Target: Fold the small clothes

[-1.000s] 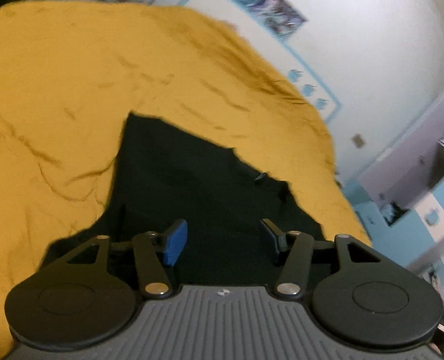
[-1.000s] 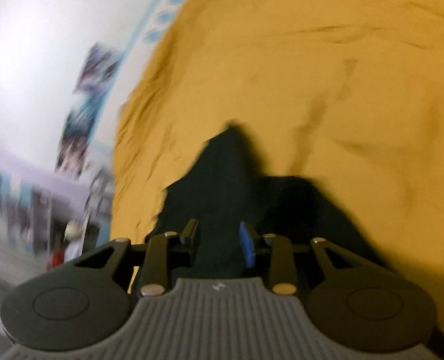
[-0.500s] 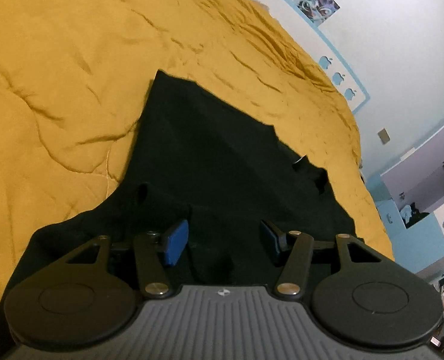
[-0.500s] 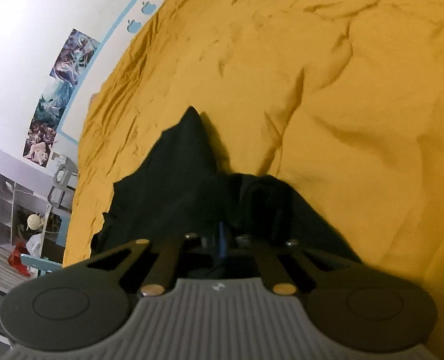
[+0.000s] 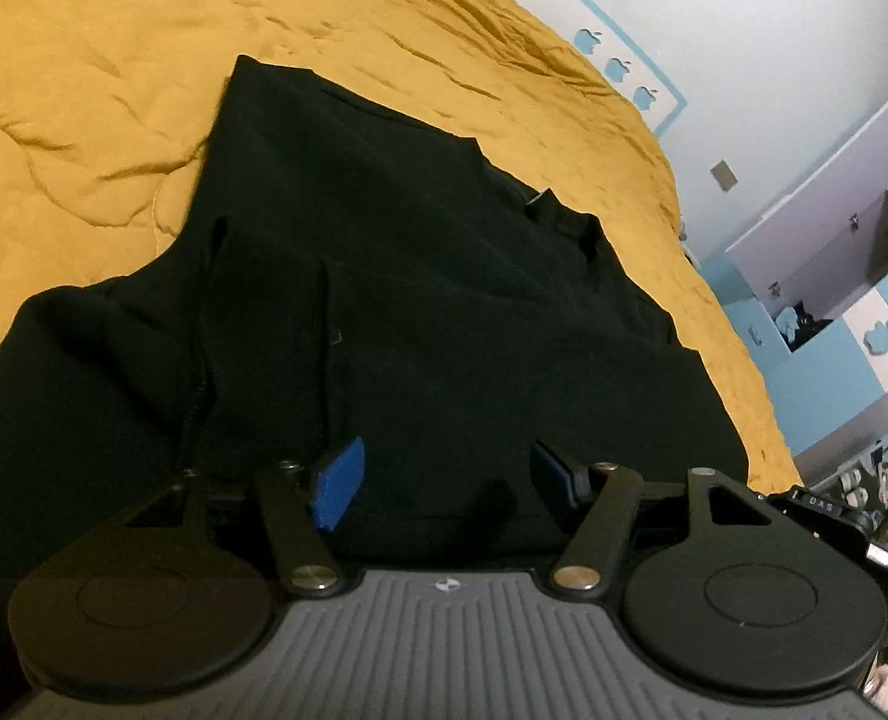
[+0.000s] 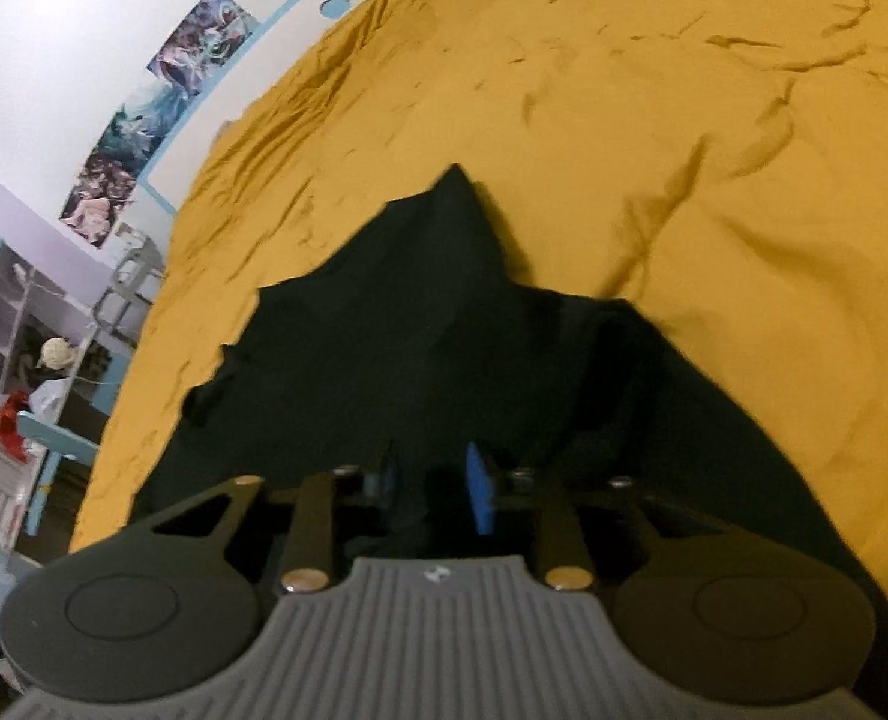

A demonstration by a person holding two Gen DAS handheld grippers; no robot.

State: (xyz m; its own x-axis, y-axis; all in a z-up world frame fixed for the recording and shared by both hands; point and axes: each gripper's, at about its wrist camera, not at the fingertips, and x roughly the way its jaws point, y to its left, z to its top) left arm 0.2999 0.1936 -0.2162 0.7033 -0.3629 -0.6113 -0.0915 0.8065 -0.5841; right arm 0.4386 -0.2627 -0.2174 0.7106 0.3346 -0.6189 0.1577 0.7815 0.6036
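— black fabric, looks like a fleece hoodie [image 5: 420,276], spread across the mustard-yellow bedspread [image 5: 84,60] so there's a wide soft surface to fold on. see the drawstring [image 5: 201,372] trailing down near the left tool?

— i see it. what's the left gripper [image 5: 441,480] doing?

— hanging just above the near edge of the garment with its jaws spread wide, blue pads [image 5: 339,483] apart, nothing between them. my guess is it's lining up to take that edge.

— and the right gripper [image 6: 432,489]?

— jaws drawn in to a narrow gap with a bunch of the dark cloth between them. i'd say it has the hoodie pinched, holding one side while the other tool comes in. the picture is soft there, so that's a judgement.

— anything written anywhere?

— on the hoodie, no label i can read; there's a small tab near the neck [image 5: 537,198] but it's too small. off to the right edge of the left view, a dark object reads "das" [image 5: 819,502]. the wall has a border of blue apple-shaped stickers [image 5: 615,67], and posters [image 6: 162,114] show in the right view, no legible text.
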